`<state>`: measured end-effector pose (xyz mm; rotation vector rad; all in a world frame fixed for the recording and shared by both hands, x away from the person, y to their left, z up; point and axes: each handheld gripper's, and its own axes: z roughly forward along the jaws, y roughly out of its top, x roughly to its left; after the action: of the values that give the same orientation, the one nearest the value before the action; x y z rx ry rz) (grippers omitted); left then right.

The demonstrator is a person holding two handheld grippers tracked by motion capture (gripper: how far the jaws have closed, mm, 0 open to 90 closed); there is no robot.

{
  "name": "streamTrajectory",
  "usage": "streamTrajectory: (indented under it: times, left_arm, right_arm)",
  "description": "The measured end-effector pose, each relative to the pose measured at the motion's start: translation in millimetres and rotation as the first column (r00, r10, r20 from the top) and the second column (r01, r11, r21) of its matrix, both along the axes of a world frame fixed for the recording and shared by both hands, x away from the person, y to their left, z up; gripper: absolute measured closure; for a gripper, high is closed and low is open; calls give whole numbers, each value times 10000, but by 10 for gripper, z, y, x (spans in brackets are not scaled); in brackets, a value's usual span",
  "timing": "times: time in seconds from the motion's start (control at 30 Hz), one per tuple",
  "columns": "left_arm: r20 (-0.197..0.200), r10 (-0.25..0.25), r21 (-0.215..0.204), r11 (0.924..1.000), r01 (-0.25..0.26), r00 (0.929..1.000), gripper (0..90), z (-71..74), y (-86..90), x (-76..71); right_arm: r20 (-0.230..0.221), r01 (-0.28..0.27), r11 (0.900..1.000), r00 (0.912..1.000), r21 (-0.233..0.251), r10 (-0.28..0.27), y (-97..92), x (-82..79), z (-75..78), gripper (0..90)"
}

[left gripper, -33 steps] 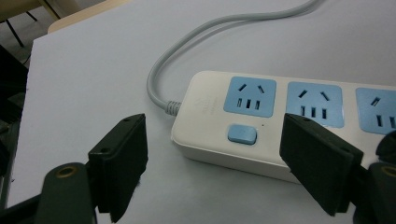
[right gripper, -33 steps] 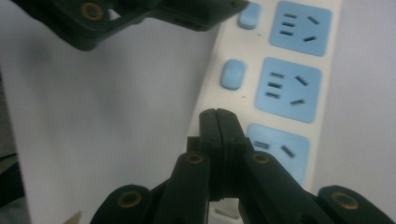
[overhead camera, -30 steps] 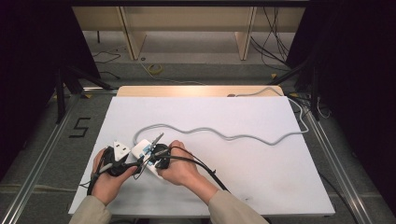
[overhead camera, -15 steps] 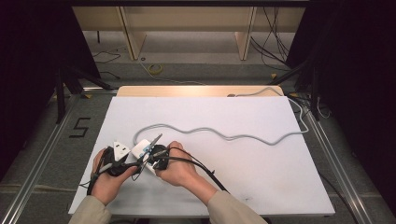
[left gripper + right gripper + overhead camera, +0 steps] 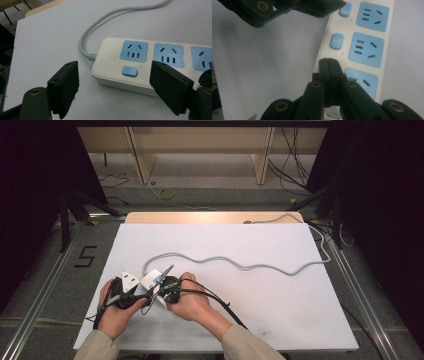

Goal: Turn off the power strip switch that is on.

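Nearest, right gripper with jaws pressed together over a switch of the rigid cream plastic power strip with blue sockets; left gripper spread beside its cord end. Light, slippery: best grasped across narrow sides. Beyond, stiff grey cable snaking over white desk.

You have a white power strip lying flat on the white table, sockets facing up, near the front-left part of the tabletop. Its face carries pale blue socket panels in a row, each with a two-pin and a three-pin outlet, and a small rounded blue switch button sits beside each panel along one long edge. Its grey cable leaves the short end through a ribbed collar, bends round, then snakes in loose waves across the table towards the far right corner and over the edge
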<state>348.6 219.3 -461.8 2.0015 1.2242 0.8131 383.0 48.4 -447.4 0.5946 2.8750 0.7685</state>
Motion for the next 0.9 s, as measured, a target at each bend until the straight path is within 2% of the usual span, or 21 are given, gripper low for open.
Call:
streamTrajectory:
  times: [0.23,0.37,0.43,0.5,0.6,0.8,0.9]
  left_arm:
    - [0,-2,5,10000,2,10000,235,-8,-4,3]
    - [12,-11,-2,10000,11,10000,234,-7,-7,2]
    - [-7,-27,28,10000,27,10000,235,-7,-8,0]
    - [-27,-55,34,10000,55,10000,234,-9,-9,-3]
    - [-27,-64,16,10000,64,10000,234,-10,-8,-6]
    - [-20,-126,34,9999,126,9999,234,-11,-28,-21]
    - [-19,-138,-10,9999,138,9999,234,-11,-34,-32]
  right_arm:
    - [18,-16,9998,10000,190,15,-29,3,-11,900]
    - [-140,4,9993,9999,384,1,-48,3,-16,900]
    - [-196,51,9978,9998,660,-38,-58,-2,9,900]
    - [-144,-5,9983,9999,582,14,-87,-4,35,900]
    - [27,145,9948,9999,1010,-149,-187,13,71,900]
    - [303,468,9926,9983,1122,-505,-482,87,170,840]
    - [301,702,9892,9968,1288,-747,-637,100,193,800]
